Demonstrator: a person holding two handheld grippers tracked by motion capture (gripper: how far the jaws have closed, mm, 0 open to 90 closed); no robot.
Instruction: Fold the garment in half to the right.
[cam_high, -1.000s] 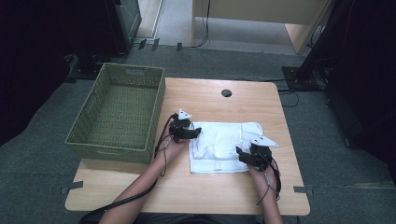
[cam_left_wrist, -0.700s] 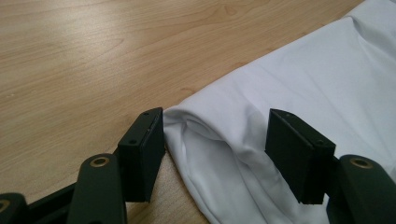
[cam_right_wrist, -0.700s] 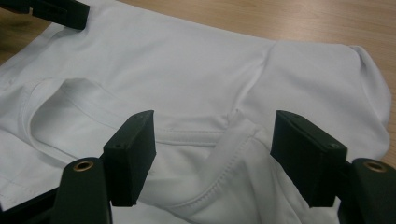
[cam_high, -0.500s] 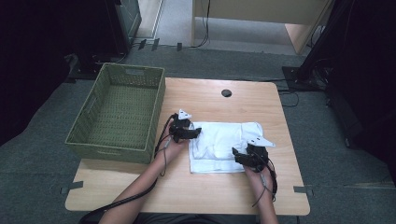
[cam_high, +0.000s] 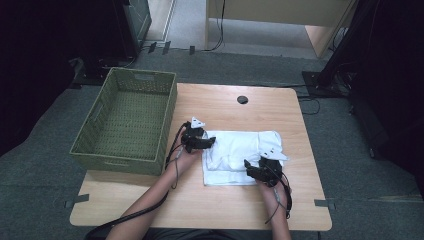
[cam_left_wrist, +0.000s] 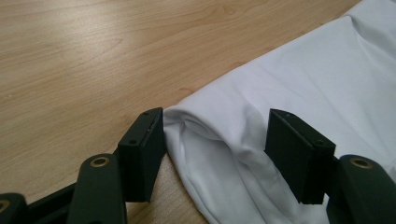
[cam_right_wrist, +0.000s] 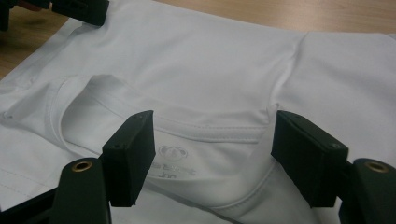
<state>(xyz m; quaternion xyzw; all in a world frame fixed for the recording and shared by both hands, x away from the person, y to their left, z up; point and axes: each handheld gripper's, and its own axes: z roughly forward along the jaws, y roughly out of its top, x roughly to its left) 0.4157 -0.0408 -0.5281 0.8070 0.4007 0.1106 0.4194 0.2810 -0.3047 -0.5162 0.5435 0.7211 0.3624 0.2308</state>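
While the white T-shirt (cam_high: 242, 155) lies partly folded on the table (cam_high: 225, 210), right of the green basket (cam_high: 125, 120), the job looks roughly mid-way: sides seem tucked in to a rough rectangle w/ a narrower layer on top, but it isn't a compact bundle yet and nothing sits in the basket, if that's where it's meant to go. My guess: at least one more fold is left.

Left gripper (cam_high: 199, 141) sits at the shirt's left edge, jaws released, spread either side of a rolled fabric edge w/o pinching it. Right gripper (cam_high: 261, 170) is at the near-right part, jaws also apart, straddling the neckline, not pressing.

High view gives the layout: basket left, shirt centre, both forearms coming in from the near side. Left gripper view adds the thick folded hem (cam_left_wrist: 205, 140) btwn its jaws and bare wood beyond. Right gripper view shows the collar (cam_right_wrist: 205, 130) w/ a printed label inside, too small to read, plus the other gripper's black tip at far left.
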